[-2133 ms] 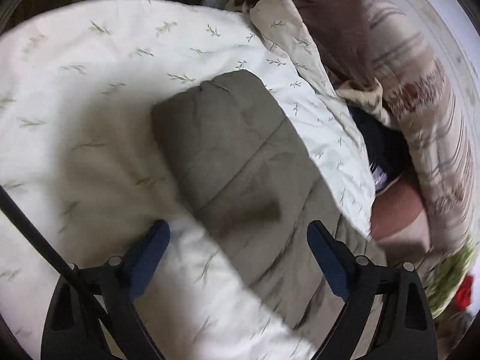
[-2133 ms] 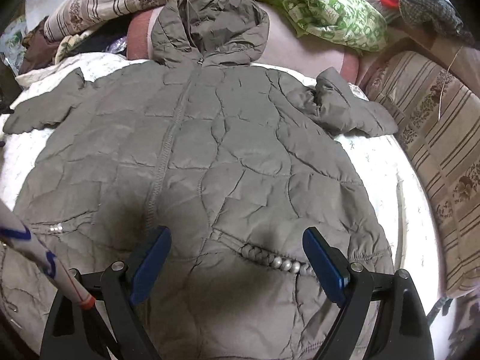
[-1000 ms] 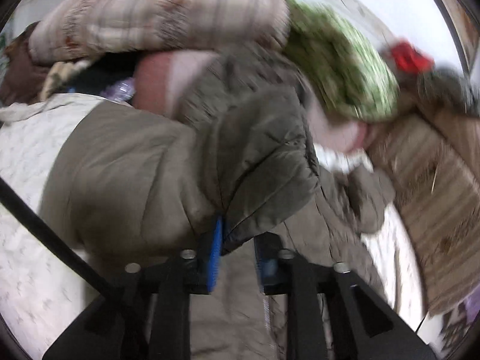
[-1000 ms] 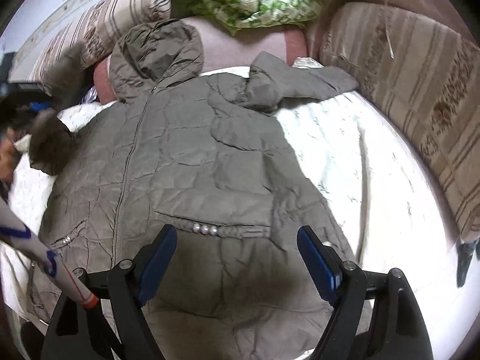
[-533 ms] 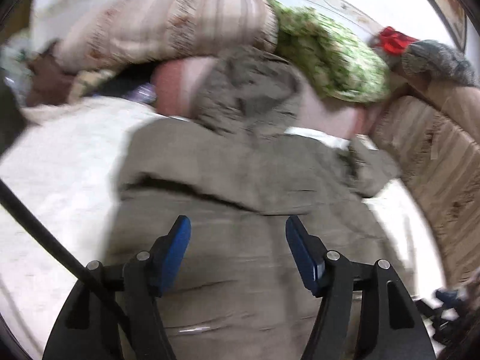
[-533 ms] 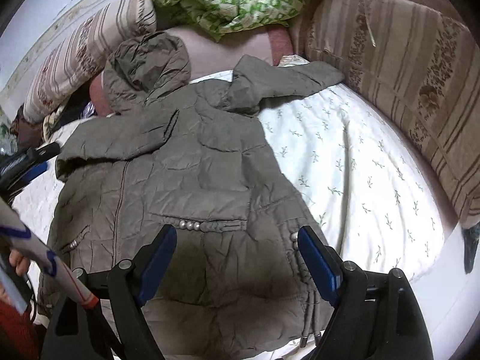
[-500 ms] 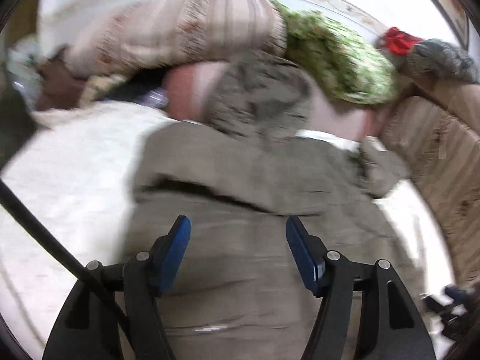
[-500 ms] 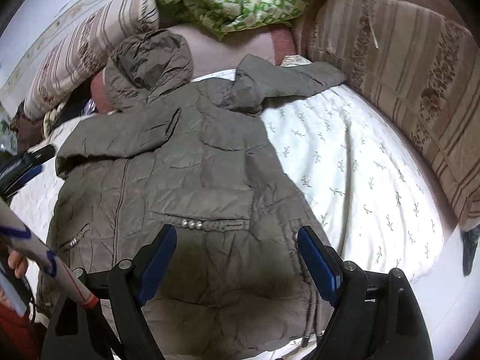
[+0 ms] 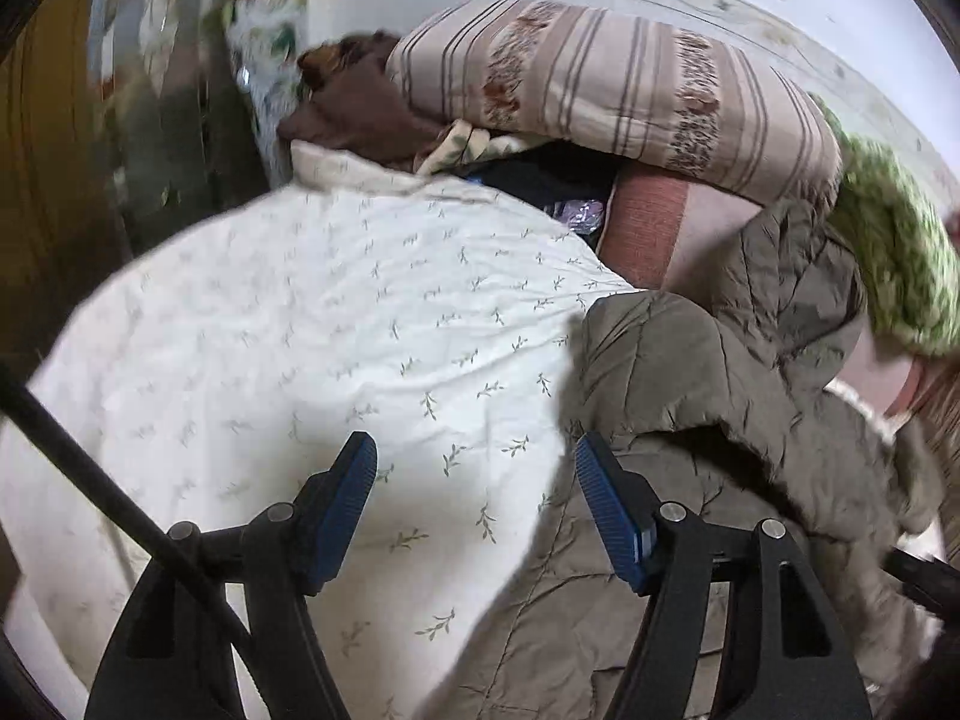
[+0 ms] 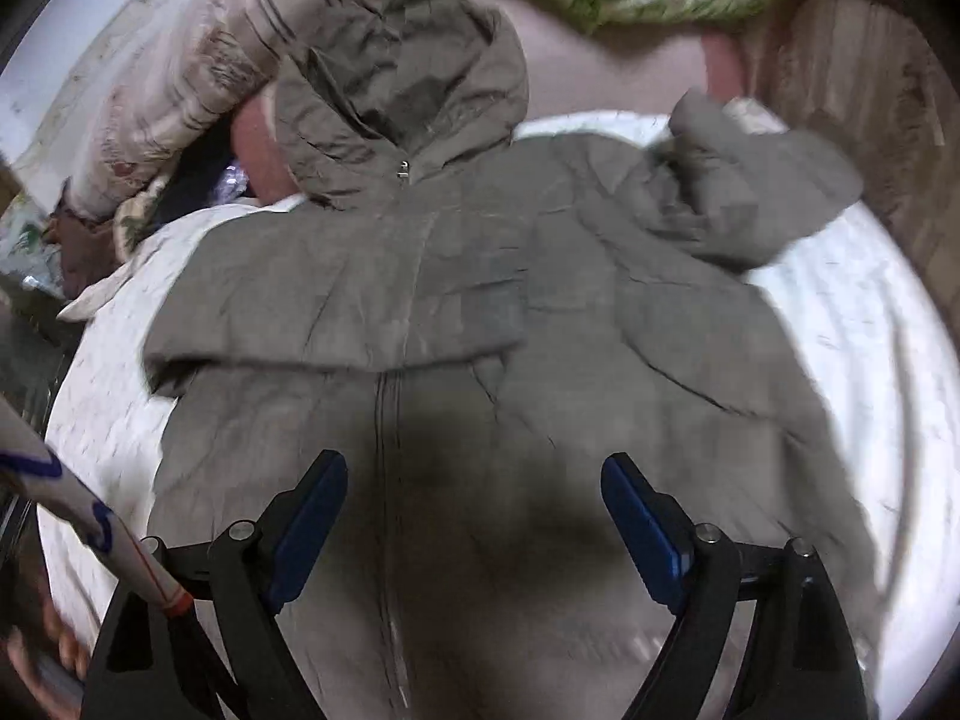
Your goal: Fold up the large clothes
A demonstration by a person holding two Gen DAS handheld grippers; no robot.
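Nearest us, our left tongs (image 9: 474,504) hang with their blue pads wide apart and nothing between them, above the white sprigged bedspread (image 9: 336,336), the right pad just at the coat's left edge. Our right tongs (image 10: 474,516) are likewise spread wide and empty, poised over the lower front of the coat (image 10: 480,360), where their shadow darkens the cloth.

The coat is a quilted, olive-grey hooded one, lying face up on the bed with its zip (image 10: 384,420) running up the middle. Its long axis runs from the near edge of the bed, where the hem passes out of sight under the right tongs, away to the far edge, where the hood (image 10: 402,90) points. The hood rests against a pink cushion (image 10: 612,78) there. The left sleeve (image 10: 336,324) is folded across the chest, lying crosswise to the zip, with its folded end at the coat's left side. The right sleeve (image 10: 756,192) is still out, crumpled and angled toward the bed's far right corner. The right-wrist view is blurred, so the finer stitching is hard to read.

Beyond the coat, along the far edge of the bed, we see a striped bolster (image 9: 612,78), a green-and-white patterned bundle (image 9: 894,276) to its right, and a brown cloth (image 9: 360,114) at the far left corner.
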